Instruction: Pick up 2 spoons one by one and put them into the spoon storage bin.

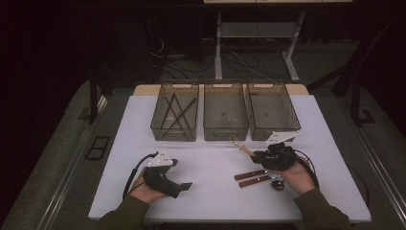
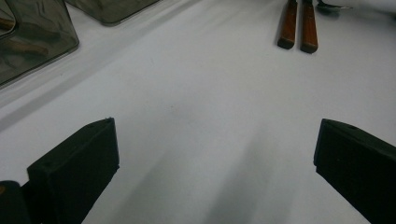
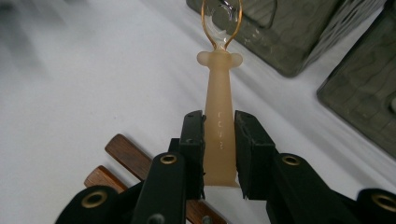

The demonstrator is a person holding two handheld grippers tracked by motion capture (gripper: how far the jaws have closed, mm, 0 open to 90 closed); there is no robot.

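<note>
White table, mid-frame in the high view. Three smoky clear bins in a row along its upper edge: left bin, middle bin, right bin, sides just about touching. Two wooden-handled utensils lie side by side on the table, lower right.

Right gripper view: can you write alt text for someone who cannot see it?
The right hand-held gripper is shut on the pale handle of a spoon with a clear looped head, pointing toward smoky plastic bins. Two wooden-handled utensils lie on the white table below.
</note>
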